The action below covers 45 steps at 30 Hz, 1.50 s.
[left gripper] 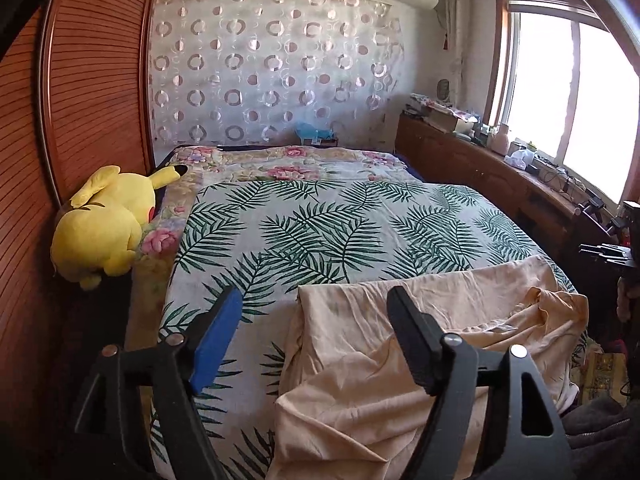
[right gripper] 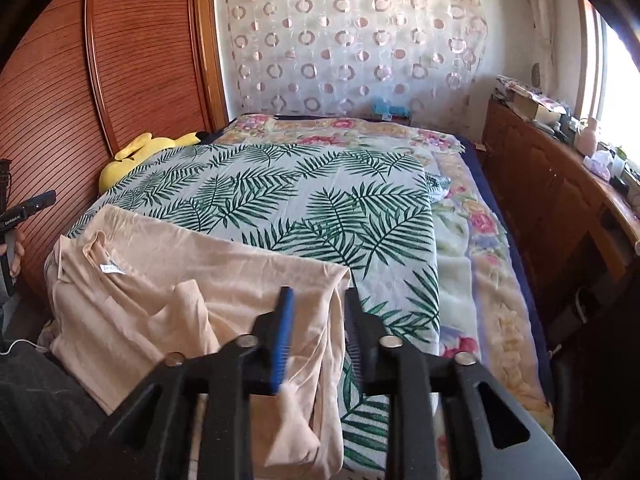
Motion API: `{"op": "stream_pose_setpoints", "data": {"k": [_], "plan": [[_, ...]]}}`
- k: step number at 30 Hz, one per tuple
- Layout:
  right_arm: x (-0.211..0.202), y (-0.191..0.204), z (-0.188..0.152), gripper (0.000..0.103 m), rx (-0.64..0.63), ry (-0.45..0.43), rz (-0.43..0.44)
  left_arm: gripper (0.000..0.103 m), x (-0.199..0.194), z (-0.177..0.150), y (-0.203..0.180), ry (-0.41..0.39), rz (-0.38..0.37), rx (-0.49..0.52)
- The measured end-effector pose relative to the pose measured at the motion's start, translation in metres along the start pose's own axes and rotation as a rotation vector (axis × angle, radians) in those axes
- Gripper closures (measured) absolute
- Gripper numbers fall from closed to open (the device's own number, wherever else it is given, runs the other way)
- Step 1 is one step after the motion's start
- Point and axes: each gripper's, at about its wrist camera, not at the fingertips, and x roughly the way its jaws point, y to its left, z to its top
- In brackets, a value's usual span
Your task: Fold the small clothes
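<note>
Peach garment [left gripper: 420, 344] lies on the palm-leaf sheet [left gripper: 320, 232], at that sheet's near edge, partly doubled over; far fold line runs straight across, near portion is rumpled and drapes off the sheet's front, so I'd call this a fold just laid, not yet smoothed; white label [right gripper: 110, 269] and neck opening show at the garment's left end in the right wrist view. Left gripper [left gripper: 316, 300] jaws wide, nothing between the pads, hovering over the garment's left far corner, blue pad out over bare sheet. Right gripper [right gripper: 318, 300] jaws narrow but parted, not clamped on cloth; garment's right corner sits just under and ahead of the tips. Yellow plush [left gripper: 104, 224] sits off the sheet's left side, well clear.
</note>
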Motion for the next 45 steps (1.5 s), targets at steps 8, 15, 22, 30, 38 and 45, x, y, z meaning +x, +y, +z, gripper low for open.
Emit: {"op": "stream_pose_setpoints", "data": {"k": [8,15,22,30,38,45], "plan": [[0.051,-0.01,0.0,0.066,0.03,0.03,0.055,0.021,0.034,0.014,-0.013,0.054,-0.024,0.037],[0.085,-0.015,0.006,0.066,0.043,0.078,0.029,0.021,0.067,0.021,-0.013,0.14,0.028,0.053],[0.11,-0.02,0.014,0.061,0.059,0.127,0.013,0.021,0.086,0.041,-0.007,0.173,0.019,0.09],[0.109,-0.019,0.012,0.049,0.041,0.112,0.011,0.021,0.126,0.037,0.008,0.317,0.013,0.074],[0.111,-0.021,0.009,0.049,0.047,0.106,0.019,0.022,0.136,0.011,0.015,0.388,-0.037,0.029],[0.112,-0.015,0.009,0.049,0.015,0.117,0.009,0.056,0.128,0.003,0.007,0.357,-0.067,0.077]]}}
